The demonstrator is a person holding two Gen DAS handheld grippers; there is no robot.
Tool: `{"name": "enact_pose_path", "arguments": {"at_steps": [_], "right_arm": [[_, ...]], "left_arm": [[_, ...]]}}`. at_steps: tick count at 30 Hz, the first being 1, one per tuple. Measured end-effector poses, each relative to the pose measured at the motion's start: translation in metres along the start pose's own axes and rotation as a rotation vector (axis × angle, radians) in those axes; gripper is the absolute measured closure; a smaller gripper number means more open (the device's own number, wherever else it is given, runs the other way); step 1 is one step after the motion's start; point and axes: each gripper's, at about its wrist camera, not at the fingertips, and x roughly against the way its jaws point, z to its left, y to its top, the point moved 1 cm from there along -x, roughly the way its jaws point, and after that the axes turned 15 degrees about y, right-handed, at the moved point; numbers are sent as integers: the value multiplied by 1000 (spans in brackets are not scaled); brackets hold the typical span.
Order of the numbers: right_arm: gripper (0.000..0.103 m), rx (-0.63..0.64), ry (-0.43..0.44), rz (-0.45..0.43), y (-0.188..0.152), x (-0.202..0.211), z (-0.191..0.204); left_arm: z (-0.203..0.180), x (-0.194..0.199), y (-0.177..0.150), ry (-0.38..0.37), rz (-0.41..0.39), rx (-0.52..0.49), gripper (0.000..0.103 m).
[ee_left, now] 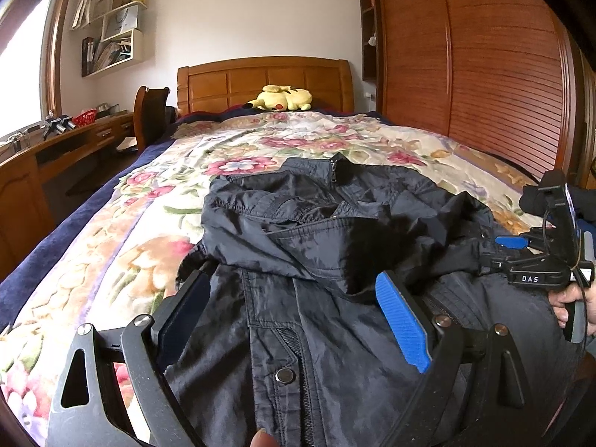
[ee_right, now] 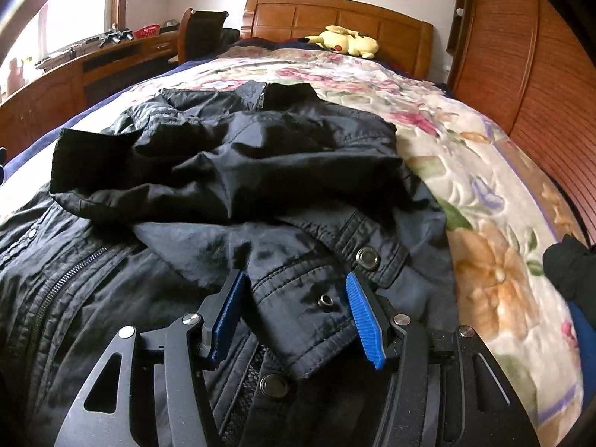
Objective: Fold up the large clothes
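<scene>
A black jacket (ee_left: 335,246) lies on the floral bedspread (ee_left: 123,260), its collar (ee_left: 337,165) toward the headboard and both sleeves folded over the chest. My left gripper (ee_left: 294,275) hovers wide open over the jacket's lower front near the zip, with nothing pinched. My right gripper (ee_right: 296,283) stands partly open low over the jacket (ee_right: 231,156). A sleeve cuff (ee_right: 316,298) with snap buttons lies between its blue pads (ee_right: 363,320), which do not press on it. In the left wrist view the right gripper (ee_left: 499,251) comes in from the right, held by a hand (ee_left: 570,301).
A yellow plush toy (ee_left: 283,98) sits by the wooden headboard (ee_left: 264,82). A slatted wooden wardrobe (ee_left: 484,67) runs along the bed's right side. To the left stand a desk (ee_left: 56,149) and a chair (ee_left: 151,111). Dark cloth (ee_right: 570,264) lies at the right edge.
</scene>
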Motion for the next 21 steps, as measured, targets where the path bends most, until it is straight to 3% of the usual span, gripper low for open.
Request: {"name": "enact_pose_path", "arguments": {"at_steps": [7, 12, 17, 21], "right_arm": [[45, -10, 19, 10, -5, -15, -13], [45, -19, 33, 3, -6, -14, -17], [45, -25, 41, 8, -6, -15, -18], [44, -36, 55, 9, -6, -15, -19]], "left_arm": [[-10, -5, 3, -27, 19, -1, 12], [-17, -8, 16, 17, 11, -7, 12], [-24, -18, 28, -37, 44, 13, 12], [-37, -26, 34, -29, 47, -35, 15]]}}
